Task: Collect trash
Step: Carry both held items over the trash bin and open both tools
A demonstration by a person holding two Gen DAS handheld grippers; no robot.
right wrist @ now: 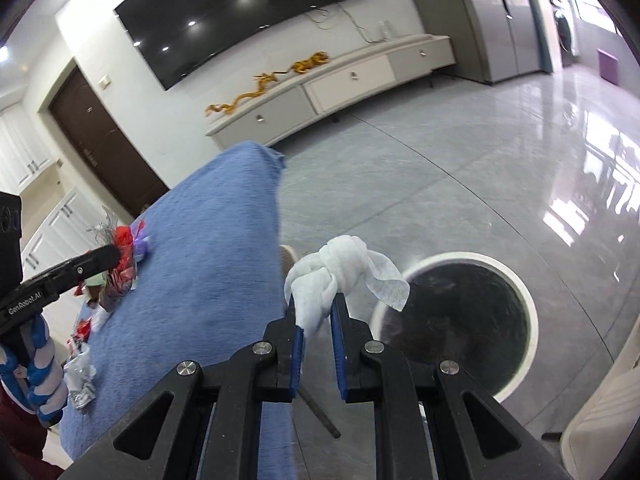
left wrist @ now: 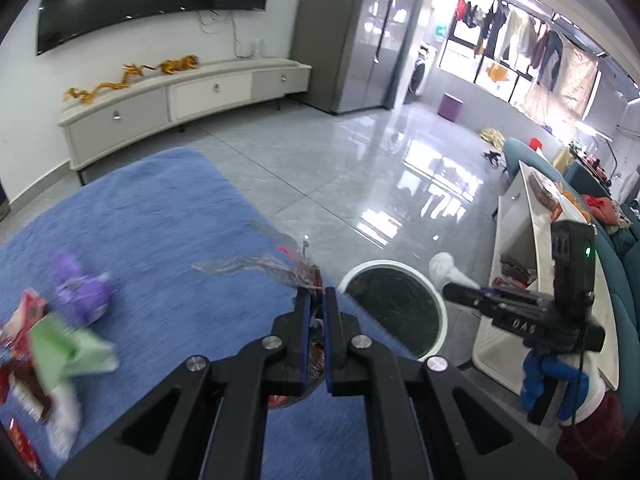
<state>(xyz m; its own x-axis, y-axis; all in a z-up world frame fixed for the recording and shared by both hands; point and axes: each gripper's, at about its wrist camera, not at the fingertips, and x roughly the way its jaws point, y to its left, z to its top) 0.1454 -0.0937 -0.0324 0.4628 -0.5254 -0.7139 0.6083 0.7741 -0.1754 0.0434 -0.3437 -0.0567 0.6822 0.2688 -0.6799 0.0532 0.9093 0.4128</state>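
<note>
My left gripper [left wrist: 316, 294] is shut on a crinkled clear-and-red plastic wrapper [left wrist: 280, 264], held above the blue-covered table [left wrist: 168, 216] near its right edge. My right gripper [right wrist: 316, 300] is shut on a knotted white tissue [right wrist: 344, 272], held beside the table and left of the round white-rimmed trash bin [right wrist: 528, 304] on the floor. The bin [left wrist: 438, 304] also shows in the left wrist view, with my right gripper [left wrist: 450, 290] and the tissue [left wrist: 444, 266] beside it. Purple [left wrist: 84, 288], green [left wrist: 68, 348] and red [left wrist: 24, 344] wrappers lie on the table's left.
A white TV cabinet [left wrist: 180, 96] with gold dragon figures stands under a wall TV. Glossy grey floor tiles [left wrist: 360, 168] spread beyond the table. A white shelf unit [left wrist: 516, 256] and teal sofa stand at right. More wrappers [right wrist: 82, 376] lie at the table's near left.
</note>
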